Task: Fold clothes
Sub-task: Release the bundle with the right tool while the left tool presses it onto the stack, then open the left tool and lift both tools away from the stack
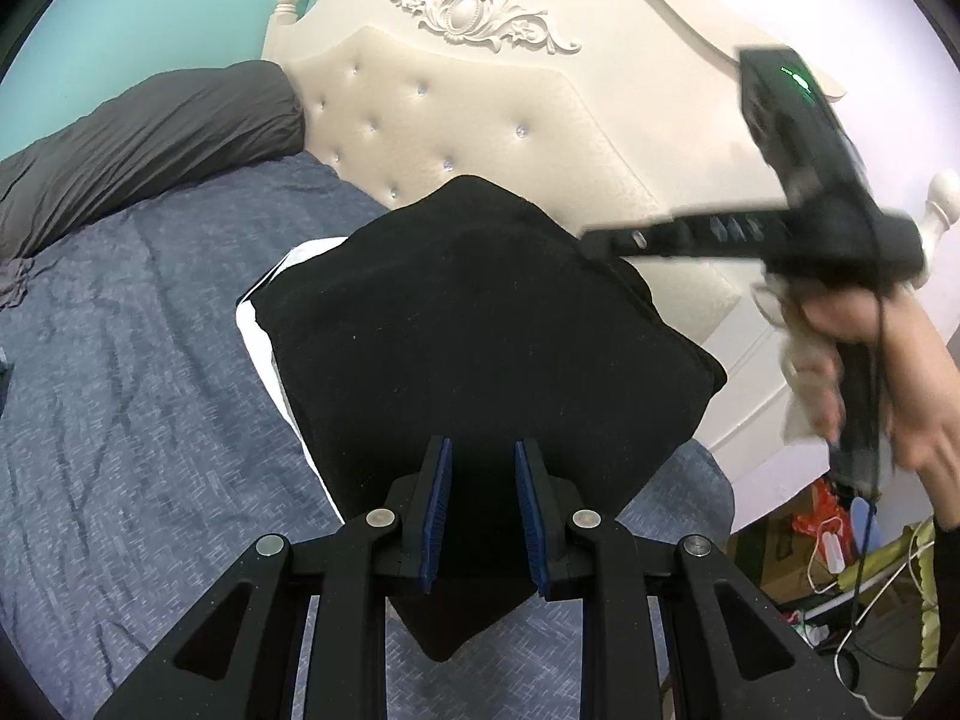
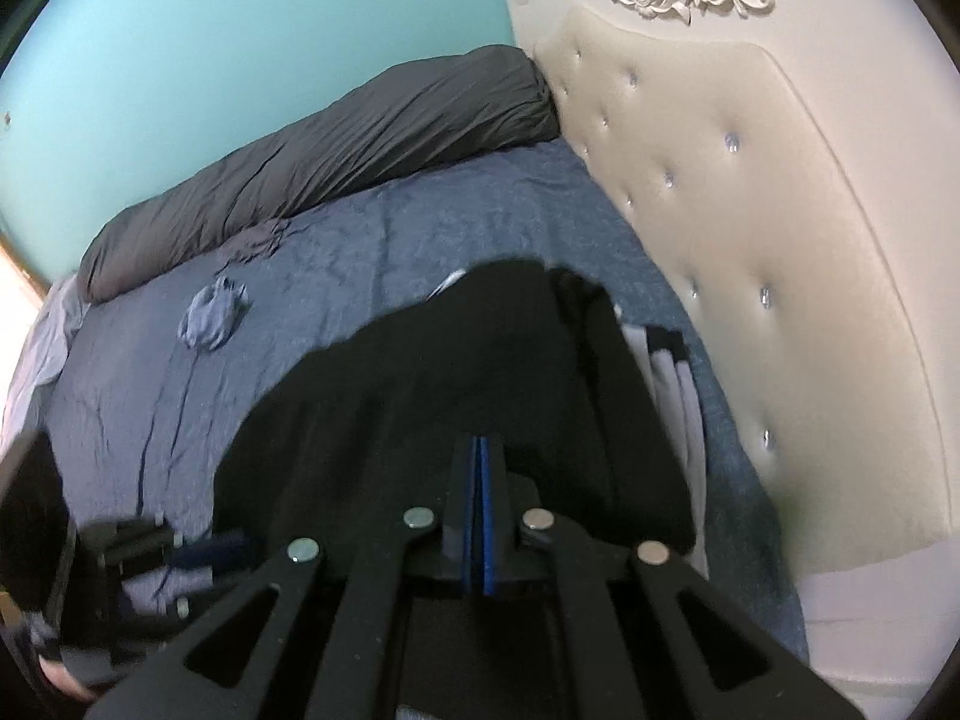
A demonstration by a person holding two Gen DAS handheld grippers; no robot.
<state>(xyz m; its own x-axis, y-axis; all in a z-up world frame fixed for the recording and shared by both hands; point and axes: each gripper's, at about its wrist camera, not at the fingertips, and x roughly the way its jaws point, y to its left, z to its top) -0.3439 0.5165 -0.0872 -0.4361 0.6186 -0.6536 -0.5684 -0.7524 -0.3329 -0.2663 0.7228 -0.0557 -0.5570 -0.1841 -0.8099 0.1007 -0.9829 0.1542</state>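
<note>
Left tongs [image 1: 482, 516] at bottom centre, pads apart, gripping nothing, over the near corner of the folded black garment [image 1: 480, 324]. Garment sits mid-frame on the blue bed sheet [image 1: 132, 390]. Right tongs [image 2: 478, 516] pressed together with nothing visibly pinched. Grey pillow [image 1: 150, 144] at upper left, cream headboard [image 1: 480, 90] behind.

The folded garment [image 1: 480, 336] is matt black cloth, soft and slightly fuzzy, with a smooth white stripe at its edge. The bedsheet [image 1: 138, 372] is mottled blue cloth, creased. The pillow [image 2: 336, 156] is wrinkled grey cloth. The headboard [image 1: 480, 132] has padded cream upholstery with shiny studs and glossy carved trim. The left gripper [image 1: 483, 510] is matt black plastic with ribbed blue pads and metal pins.
</note>
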